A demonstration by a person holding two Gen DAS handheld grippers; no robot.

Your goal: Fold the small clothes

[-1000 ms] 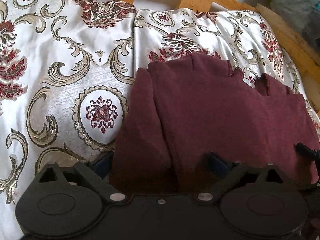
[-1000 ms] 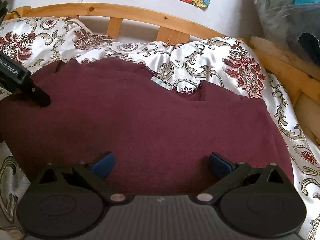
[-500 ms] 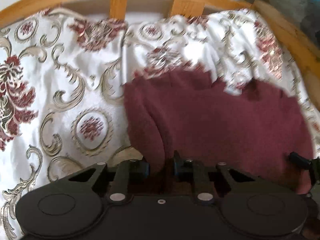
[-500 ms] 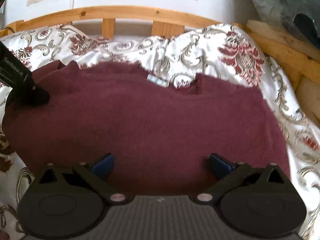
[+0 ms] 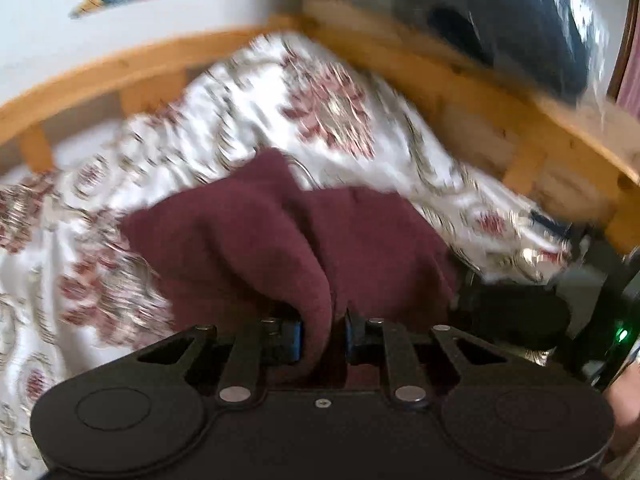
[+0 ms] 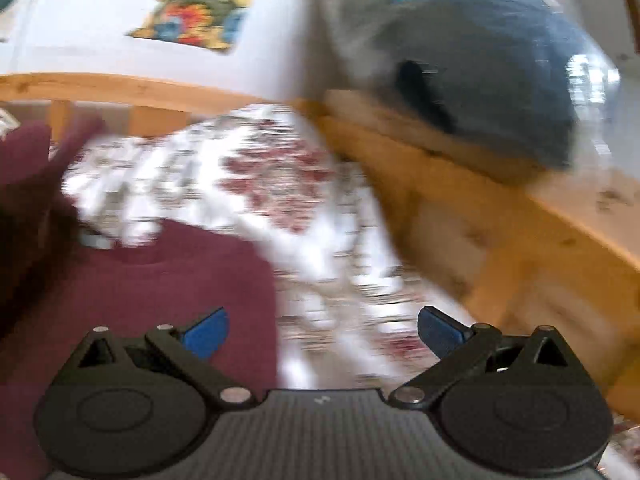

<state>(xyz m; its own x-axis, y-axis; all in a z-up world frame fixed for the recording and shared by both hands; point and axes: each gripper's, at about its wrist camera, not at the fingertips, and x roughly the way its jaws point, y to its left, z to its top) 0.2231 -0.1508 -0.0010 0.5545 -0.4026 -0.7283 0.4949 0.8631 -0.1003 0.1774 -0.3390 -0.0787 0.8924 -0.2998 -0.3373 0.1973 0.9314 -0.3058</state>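
While the left hand-held gripper (image 5: 322, 334) is pinching a thick fold of the maroon garment (image 5: 280, 240) between its blue pads (image 5: 294, 338), with the jaws narrow and cloth bunching out of them, the fold itself is only beginning, by my reading. That clamped edge is rising off the bed as a rounded hump, draping back down toward the rest of the cloth, which is lying on the patterned bedspread (image 5: 320, 112). Seen from the right wrist view, the right hand-held gripper (image 6: 322, 330) is standing wide with nothing between its blue pads (image 6: 206, 332); its left pad is hovering over the garment's near corner and its right pad over bare bedspread.

As for progress, one side is being lifted to carry across, and nothing is looking squared or stacked yet, so most of the work seems to be remaining: laying this flap over, smoothing, then folding again.

The garment is looking soft, thick and fleecy, dark maroon, with a small pale tag near its neckline in the right wrist view. Motion blur is smearing both views. Beyond the bedspread, the wooden bed frame (image 5: 460, 80) is curving round, with a dark plastic-wrapped bundle (image 5: 500, 20) sitting on it
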